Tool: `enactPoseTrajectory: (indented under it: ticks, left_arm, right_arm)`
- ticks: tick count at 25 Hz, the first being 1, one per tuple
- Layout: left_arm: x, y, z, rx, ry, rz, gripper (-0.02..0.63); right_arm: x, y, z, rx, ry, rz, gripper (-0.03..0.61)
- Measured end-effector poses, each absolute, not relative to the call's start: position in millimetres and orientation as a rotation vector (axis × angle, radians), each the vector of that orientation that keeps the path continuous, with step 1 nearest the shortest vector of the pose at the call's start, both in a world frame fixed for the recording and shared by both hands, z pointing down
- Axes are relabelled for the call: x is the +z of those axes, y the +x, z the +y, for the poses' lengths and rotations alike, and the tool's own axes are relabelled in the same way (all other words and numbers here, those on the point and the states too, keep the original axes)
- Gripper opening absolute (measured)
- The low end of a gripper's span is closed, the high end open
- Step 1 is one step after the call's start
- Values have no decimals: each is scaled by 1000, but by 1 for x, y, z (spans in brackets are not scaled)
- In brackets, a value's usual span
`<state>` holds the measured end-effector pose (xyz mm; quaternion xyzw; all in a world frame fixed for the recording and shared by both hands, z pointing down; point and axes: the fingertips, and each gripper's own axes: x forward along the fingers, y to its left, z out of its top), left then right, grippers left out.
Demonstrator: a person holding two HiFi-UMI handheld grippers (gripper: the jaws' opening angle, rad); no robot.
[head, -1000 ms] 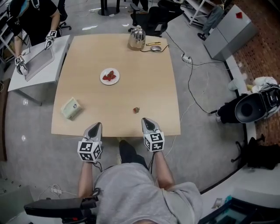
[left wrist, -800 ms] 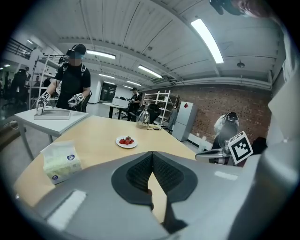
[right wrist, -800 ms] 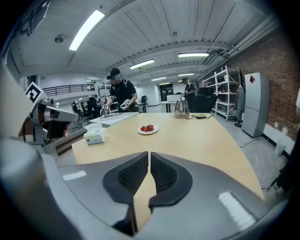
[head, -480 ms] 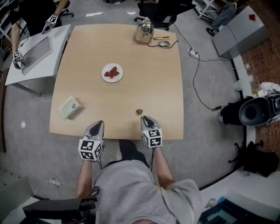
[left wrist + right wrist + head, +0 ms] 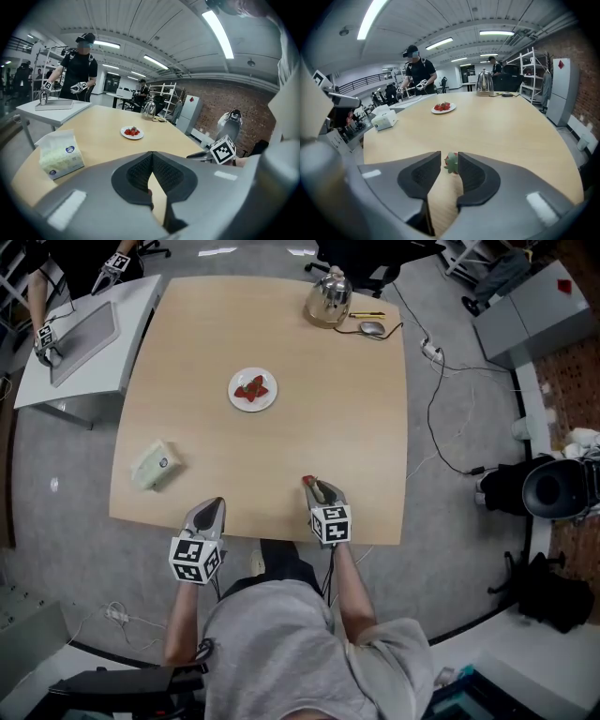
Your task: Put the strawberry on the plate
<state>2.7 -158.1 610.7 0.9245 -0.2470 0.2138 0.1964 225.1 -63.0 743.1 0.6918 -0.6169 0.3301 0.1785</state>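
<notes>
Bright, even indoor light. Long ceiling lamps (image 5: 218,29) glow white along the top of both gripper views, slightly blown out. The table (image 5: 319,399) is evenly lit with only faint, soft shadows. Both gripper views bulge fisheye-fashion, with black corners and a soft near foreground.

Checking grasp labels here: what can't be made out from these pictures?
- Strawberry, right gripper view: mostly its green top shows between the jaws of the right gripper, which have just been opening; pad contact unclear.
- Head view: that gripper covers most of it.
- Fruit on the plate: too small to count anywhere.
</notes>
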Motion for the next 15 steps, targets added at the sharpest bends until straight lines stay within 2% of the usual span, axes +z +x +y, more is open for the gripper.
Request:
enactPoseTrajectory:
  ticks: [8,15]
  left_arm:
    - [621,-2,-163,622,2550,-711,20]
    - [624,-7,-177,619,2531,-759,20]
  right_arm:
    - [765,227,-73,982,1903,-1716,155]
    - [780,229,-75,1016,1865,-1692,156]
